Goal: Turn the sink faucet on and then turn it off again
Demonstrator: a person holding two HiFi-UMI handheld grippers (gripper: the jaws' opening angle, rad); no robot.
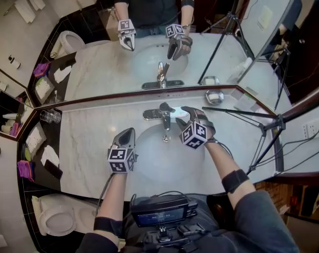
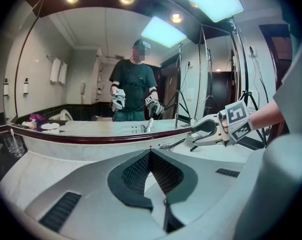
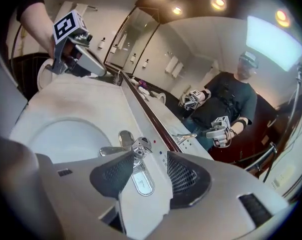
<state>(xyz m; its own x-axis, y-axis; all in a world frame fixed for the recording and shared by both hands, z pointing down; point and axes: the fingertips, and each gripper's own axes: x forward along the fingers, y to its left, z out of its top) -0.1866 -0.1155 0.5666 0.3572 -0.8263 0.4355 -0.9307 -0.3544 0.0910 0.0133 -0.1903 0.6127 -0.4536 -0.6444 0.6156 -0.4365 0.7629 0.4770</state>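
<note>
- You are holding the right hand-held gripper [image 3: 150, 160] just to the right of the faucet [image 1: 166, 116]. It is angling down toward the faucet, with its jaws standing wide apart.
- The faucet's flat lever [image 3: 141, 180] is lying in the gap between those jaws in the right gripper view. Neither pad is pressing on it.
- You are holding the left hand-held gripper [image 1: 126, 136] to the left of the faucet and nearer to you, by the left rim of the sink [image 1: 154, 165]. Its jaws are pressing together with nothing between them.
- The faucet is standing on the pale marble counter [image 1: 88, 141] at the back of the sink, with its spout reaching out over the bowl.
- The mirror [image 1: 109, 70] is rising directly behind the faucet and is showing you with both hand-held grippers raised.
- A drinking glass [image 1: 50, 116] is sitting well to the left of the faucet, at the counter's end.
- A small dish [image 1: 214, 96] is sitting to the right of the faucet, close against the mirror.
</note>
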